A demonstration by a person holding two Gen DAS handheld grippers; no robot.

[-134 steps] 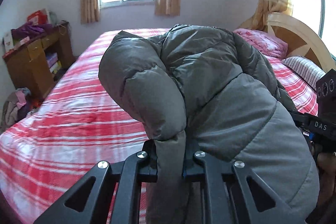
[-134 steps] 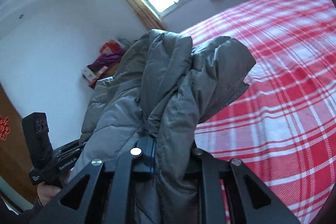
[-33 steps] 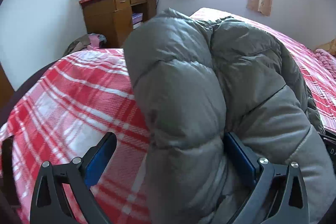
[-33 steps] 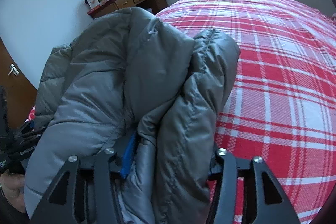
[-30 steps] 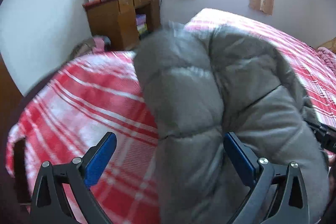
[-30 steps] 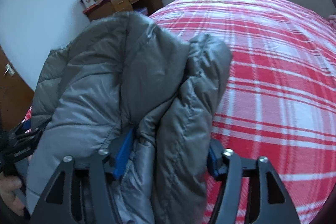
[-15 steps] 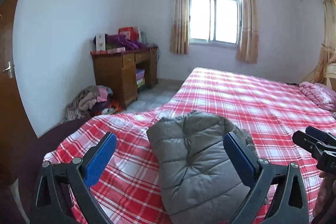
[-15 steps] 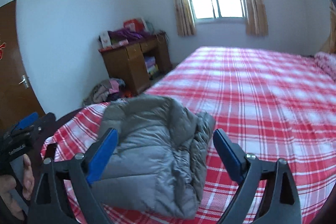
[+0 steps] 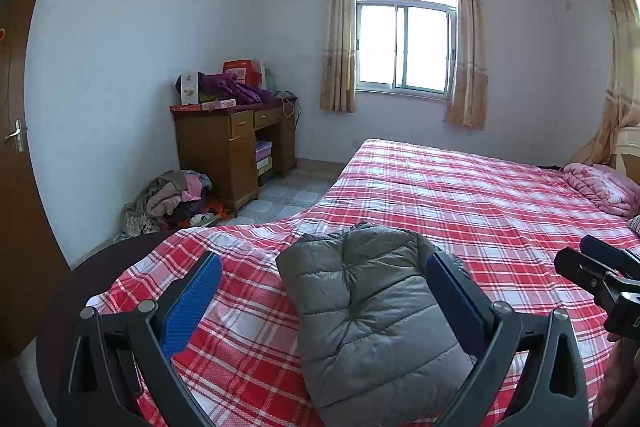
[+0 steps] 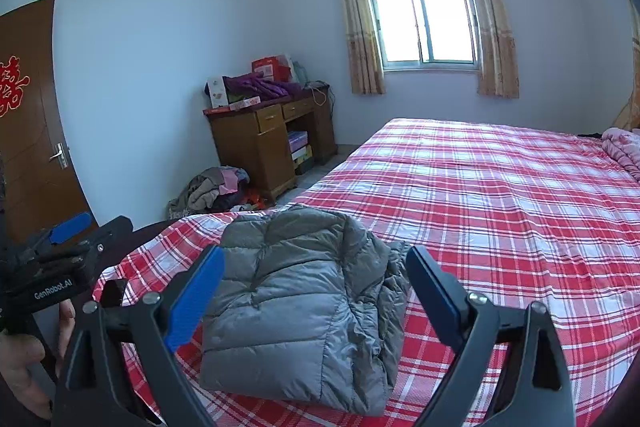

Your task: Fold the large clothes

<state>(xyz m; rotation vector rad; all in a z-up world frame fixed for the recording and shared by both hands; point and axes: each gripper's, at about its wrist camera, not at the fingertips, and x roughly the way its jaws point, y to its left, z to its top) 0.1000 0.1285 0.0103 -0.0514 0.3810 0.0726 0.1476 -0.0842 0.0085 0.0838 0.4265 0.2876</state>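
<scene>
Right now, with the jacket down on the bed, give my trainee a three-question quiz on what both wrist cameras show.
1. True or false: the left hand-held gripper is clamped on the jacket.
2. Where does the jacket lie? A) on the desk B) on the bed, near its corner C) on the floor
3. Fill in: the right hand-held gripper has its pads ____ the jacket.

Key: 1 false, both grippers are open. 2 B. 3 off.

A folded grey puffer jacket [image 9: 372,323] lies on the red plaid bed [image 9: 480,203], near its foot corner. Above the jacket, the left gripper [image 9: 326,297] hangs wide open, touching nothing.
</scene>
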